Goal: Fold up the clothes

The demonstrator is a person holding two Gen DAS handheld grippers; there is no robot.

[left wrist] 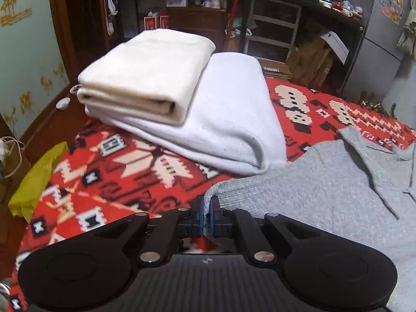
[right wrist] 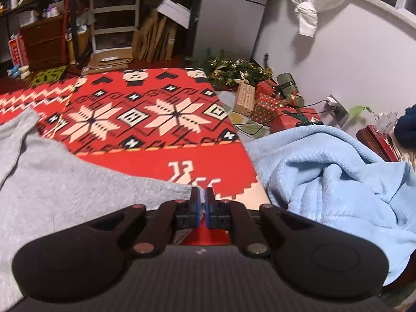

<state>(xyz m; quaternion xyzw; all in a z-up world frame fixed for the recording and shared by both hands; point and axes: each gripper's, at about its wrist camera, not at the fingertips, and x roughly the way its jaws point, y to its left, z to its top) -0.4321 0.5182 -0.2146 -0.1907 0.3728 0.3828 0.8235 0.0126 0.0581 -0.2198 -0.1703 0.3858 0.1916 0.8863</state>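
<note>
— What do we hold on the left?
— Our left gripper (left wrist: 207,205) pinches the hem of the grey garment (left wrist: 325,182), which lies on the red patterned blanket (left wrist: 124,171) beside the folded cream towel (left wrist: 145,78).
— And right?
— Our right gripper (right wrist: 202,195) is clamped on its other corner, near the light blue blanket (right wrist: 338,171).

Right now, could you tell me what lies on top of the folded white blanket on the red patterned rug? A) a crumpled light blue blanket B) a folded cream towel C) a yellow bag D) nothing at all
B: in the left wrist view a folded cream towel is stacked on the folded white blanket, while the light blue blanket lies crumpled elsewhere, in the right wrist view.
</note>
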